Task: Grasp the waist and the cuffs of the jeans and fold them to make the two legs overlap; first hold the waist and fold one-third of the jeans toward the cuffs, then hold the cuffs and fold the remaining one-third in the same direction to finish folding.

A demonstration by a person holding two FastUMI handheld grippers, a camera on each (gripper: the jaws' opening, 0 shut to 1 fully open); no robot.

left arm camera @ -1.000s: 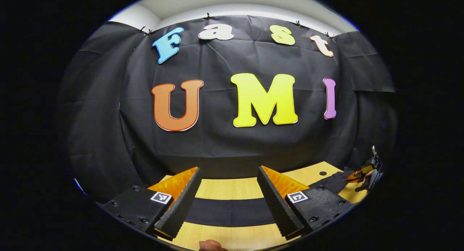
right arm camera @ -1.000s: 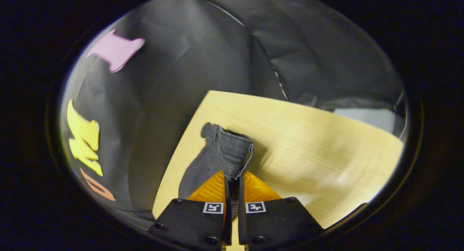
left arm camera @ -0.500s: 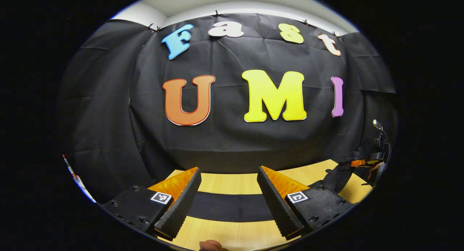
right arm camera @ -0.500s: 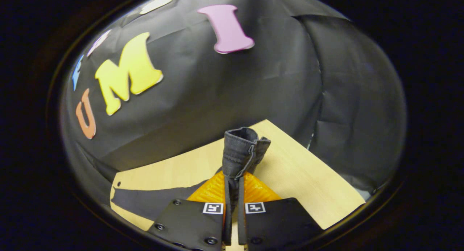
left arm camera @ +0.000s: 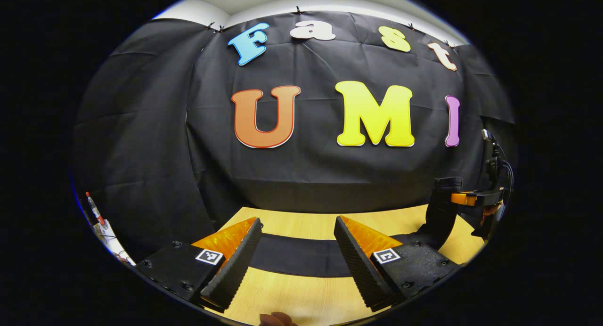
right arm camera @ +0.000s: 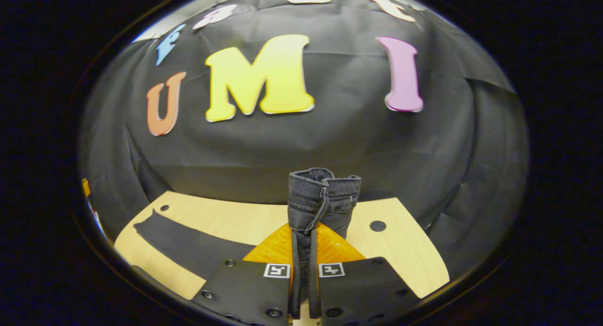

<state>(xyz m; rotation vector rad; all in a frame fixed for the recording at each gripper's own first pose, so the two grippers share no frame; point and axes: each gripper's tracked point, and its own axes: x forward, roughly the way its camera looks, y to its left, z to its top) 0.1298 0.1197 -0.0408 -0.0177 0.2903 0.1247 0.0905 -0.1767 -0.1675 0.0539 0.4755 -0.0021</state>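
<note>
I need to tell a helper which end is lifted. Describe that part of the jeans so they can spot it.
On the wooden table, dark jeans lie in a flat strip. One bunched, stitched end stands upright, pinched in the right gripper; the rest lies flat.

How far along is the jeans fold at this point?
Early stage. Done: the right gripper is shut on one end of the jeans, lifted off the table. In hand: the left gripper hangs open over the strip lying flat. Left: overlapping the legs and both one-third folds.
</note>
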